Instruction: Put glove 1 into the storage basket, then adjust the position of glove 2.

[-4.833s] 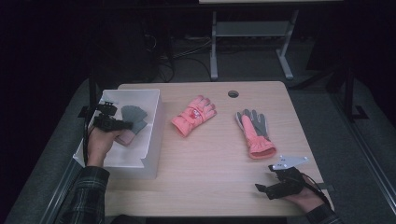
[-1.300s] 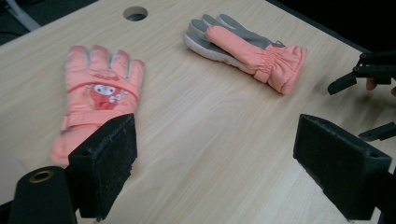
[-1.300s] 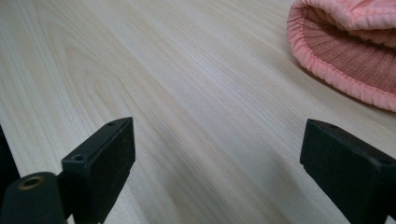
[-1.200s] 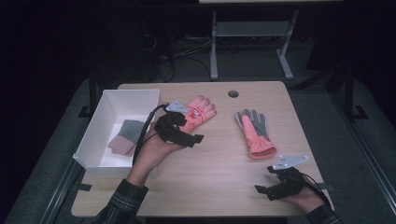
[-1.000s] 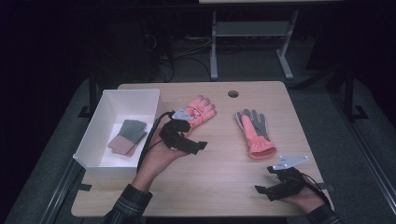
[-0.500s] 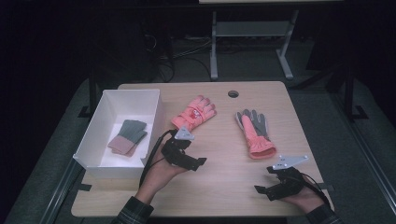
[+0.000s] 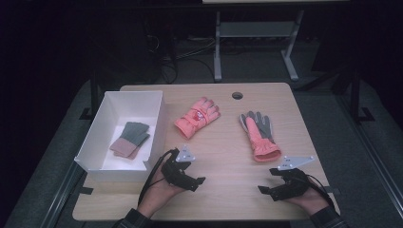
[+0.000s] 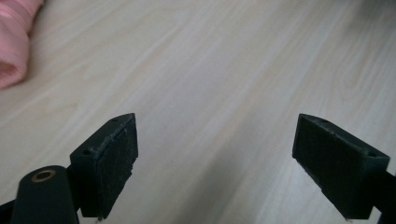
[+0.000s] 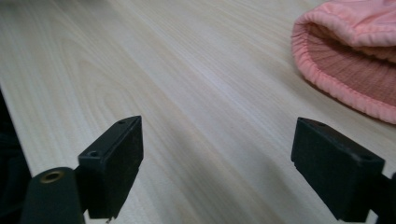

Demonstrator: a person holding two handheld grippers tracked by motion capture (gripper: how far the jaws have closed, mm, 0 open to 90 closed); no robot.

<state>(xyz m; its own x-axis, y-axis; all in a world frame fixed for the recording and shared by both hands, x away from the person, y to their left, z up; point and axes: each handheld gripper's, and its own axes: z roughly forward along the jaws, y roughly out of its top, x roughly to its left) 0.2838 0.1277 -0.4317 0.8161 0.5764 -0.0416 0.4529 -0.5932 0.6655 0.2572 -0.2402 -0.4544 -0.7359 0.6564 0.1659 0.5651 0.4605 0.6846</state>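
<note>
Gloves were the work in hand, and both hands rested low at the near edge of the table (image 7: 223,156), apparently a pause between placements. The left hand-held gripper (image 7: 196,180) lay with its jaws wide and nothing between them, bare wood ahead of it in its own view. The right hand-held gripper (image 7: 264,191) also stood wide and empty, its jaws having just been closing a little, with the cuff of the grey-and-pink glove (image 7: 259,134) just ahead, probably the easiest piece for it to take. Farther off, the pink glove (image 7: 196,117) lay flat mid-table, near the white box (image 7: 157,114) at the left, which held one folded grey-and-pink glove (image 7: 130,138) and seemed the collecting place.
</note>
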